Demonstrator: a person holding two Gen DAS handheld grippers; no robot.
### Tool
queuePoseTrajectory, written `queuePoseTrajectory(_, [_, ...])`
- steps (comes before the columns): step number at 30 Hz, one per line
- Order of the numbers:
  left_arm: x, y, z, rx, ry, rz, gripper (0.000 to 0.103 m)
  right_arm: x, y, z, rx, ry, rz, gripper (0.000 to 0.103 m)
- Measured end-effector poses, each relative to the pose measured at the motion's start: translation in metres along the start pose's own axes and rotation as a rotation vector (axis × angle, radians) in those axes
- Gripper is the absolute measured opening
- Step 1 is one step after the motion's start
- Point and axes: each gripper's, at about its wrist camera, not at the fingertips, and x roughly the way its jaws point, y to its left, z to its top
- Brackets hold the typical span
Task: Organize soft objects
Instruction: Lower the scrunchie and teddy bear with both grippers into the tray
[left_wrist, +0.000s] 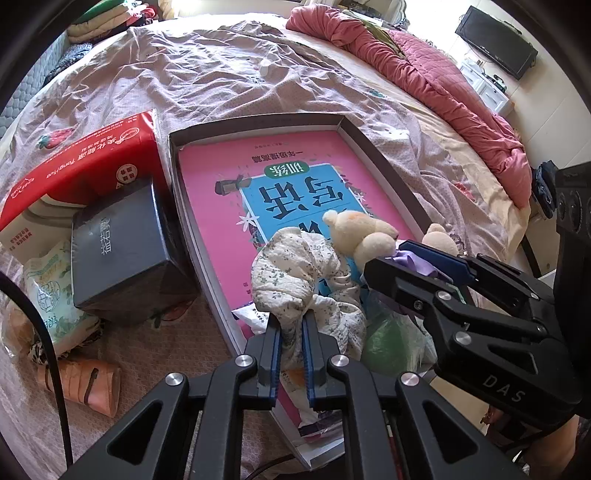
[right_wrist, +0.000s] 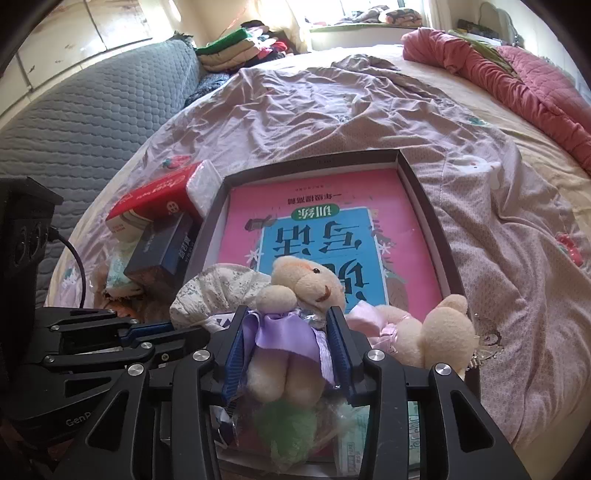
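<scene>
While both tools hang over the near end of the box, the step in hand reads as depositing soft items into it.

Item, nearest: left hand-held gripper (left_wrist: 291, 328), jaws drawn together and clamped on a floral cloth scrunchie (left_wrist: 295, 273), which arches up from the pads above the box's near end.

Item: right hand-held gripper (right_wrist: 290, 332), jaws part-way apart, a plush bear in a purple dress (right_wrist: 291, 314) standing between them. Whether the pads press on the dress or merely flank it cannot be told from either view; likely a release.

Item: second plush bear in pink (right_wrist: 417, 332), lying just right of the first, against the box's right wall.

Item: shallow dark-walled box (left_wrist: 373, 162) on the bed, a pink-and-blue book (left_wrist: 221, 192) flat inside.

Item, left of the box: dark carton (left_wrist: 122, 251), red tissue pack (left_wrist: 77, 162), other small packets.

Item, far: wrinkled mauve bedsheet (right_wrist: 314, 110), red quilt (left_wrist: 443, 85) bunched at the far side.

Next move, by judgement: lift the right tool clear of the bear without dragging it, then lower and let go of the scrunchie beside it.

View notes: the right wrist alone shows the bear's face, the pink bear whole and a grey padded headboard (right_wrist: 74, 118). The left wrist alone shows the scrunchie grip and a dark monitor (left_wrist: 495, 40).
</scene>
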Motion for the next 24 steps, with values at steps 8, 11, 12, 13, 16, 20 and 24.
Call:
queuePoseTrajectory(8, [-0.003,-0.001,0.001,-0.006,0.000,-0.003,0.012,-0.009,0.000,0.002,-0.002,-0.018,-0.003,0.049])
queuePoseTrajectory(11, [-0.004,-0.001,0.001,-0.008,0.000,-0.001,0.014,-0.014,-0.001,0.003,0.000,-0.028,-0.007,0.049])
queuePoseTrajectory(12, [-0.004,-0.001,0.001,-0.007,0.000,0.001,0.016,-0.015,-0.002,0.003,0.001,-0.029,-0.008,0.049])
queuePoseTrajectory(13, [-0.005,-0.002,0.000,-0.006,-0.001,0.006,0.017,-0.017,-0.002,0.003,0.004,-0.031,-0.010,0.049])
queuePoseTrajectory(16, [-0.007,-0.002,0.001,-0.003,-0.005,0.011,0.020,-0.021,-0.005,0.004,0.012,-0.043,-0.013,0.049])
queuePoseTrajectory(20, [-0.011,-0.004,0.001,0.003,-0.011,0.018,0.025,-0.027,-0.006,0.004,0.021,-0.057,-0.020,0.049])
queuePoseTrajectory(24, [-0.015,-0.006,0.001,0.014,-0.018,0.038,0.027,-0.032,-0.007,0.005,0.025,-0.071,-0.023,0.050])
